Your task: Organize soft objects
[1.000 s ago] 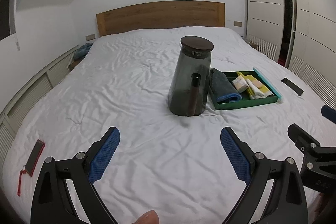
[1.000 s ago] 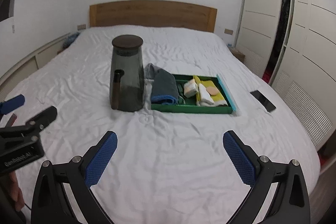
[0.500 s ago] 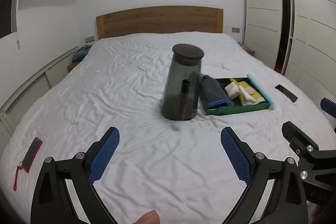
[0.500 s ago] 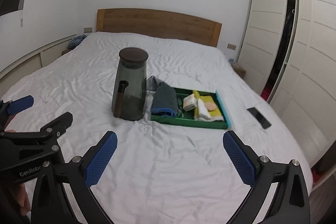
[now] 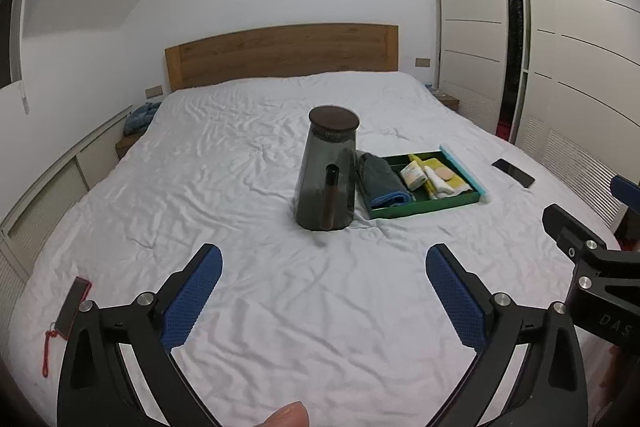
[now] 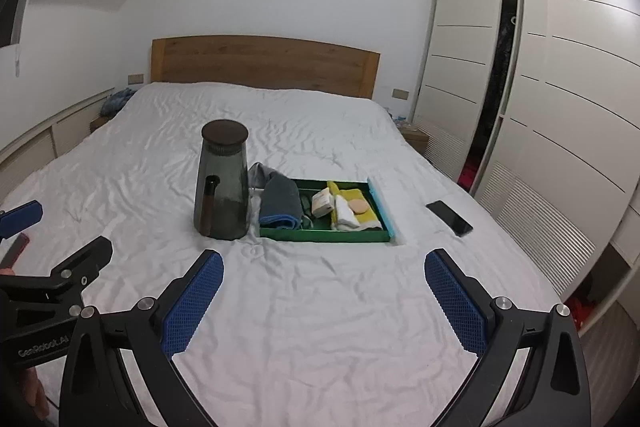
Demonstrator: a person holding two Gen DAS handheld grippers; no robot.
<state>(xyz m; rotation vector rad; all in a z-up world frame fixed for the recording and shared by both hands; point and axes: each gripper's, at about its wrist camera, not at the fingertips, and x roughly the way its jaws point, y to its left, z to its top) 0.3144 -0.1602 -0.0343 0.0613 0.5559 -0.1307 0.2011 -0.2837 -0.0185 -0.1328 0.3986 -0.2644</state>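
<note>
A green tray lies on the white bed and holds a folded grey-blue towel, a yellow cloth, a white cloth, a small box and a round peach puff. A tall smoky jar with a dark lid stands just left of the tray. My left gripper is open and empty, well short of the jar. My right gripper is open and empty, well short of the tray.
A black phone lies right of the tray. A red-cased phone with a cord lies at the bed's left edge. White wardrobes stand on the right, a wooden headboard at the far end.
Both grippers have pulled back and risen, so the jar and tray look smaller and farther off. Both stay open and empty.
</note>
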